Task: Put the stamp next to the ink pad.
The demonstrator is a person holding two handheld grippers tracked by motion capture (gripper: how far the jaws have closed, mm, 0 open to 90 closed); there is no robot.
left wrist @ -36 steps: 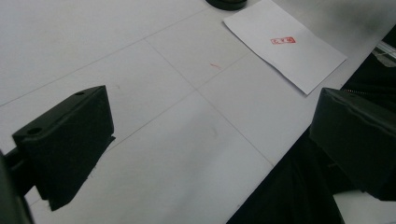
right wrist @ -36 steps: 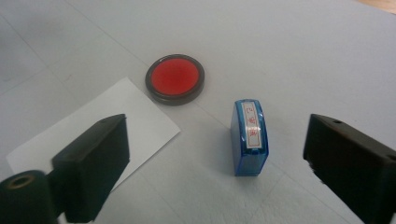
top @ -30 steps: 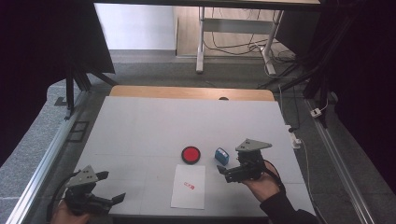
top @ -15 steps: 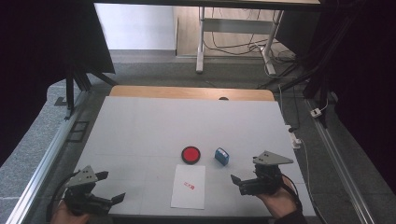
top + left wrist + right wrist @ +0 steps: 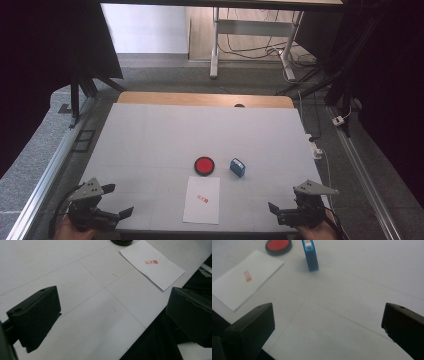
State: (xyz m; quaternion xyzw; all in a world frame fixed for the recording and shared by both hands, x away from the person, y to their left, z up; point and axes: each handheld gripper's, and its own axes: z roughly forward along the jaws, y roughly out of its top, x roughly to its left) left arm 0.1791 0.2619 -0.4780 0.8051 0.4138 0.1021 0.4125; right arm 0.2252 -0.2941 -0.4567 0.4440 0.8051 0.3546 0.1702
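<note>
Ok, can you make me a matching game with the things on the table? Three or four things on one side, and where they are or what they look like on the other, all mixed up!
Things:
1. ink pad
2. stamp
3. sheet of paper
4. right gripper

Descriptions:
A. white, with a small red mark printed on it
B. round and red, in a black rim
C. open, at the near right edge of the table
D. blue, standing just right of the ink pad

Pairs: 1-B, 2-D, 3-A, 4-C
</note>
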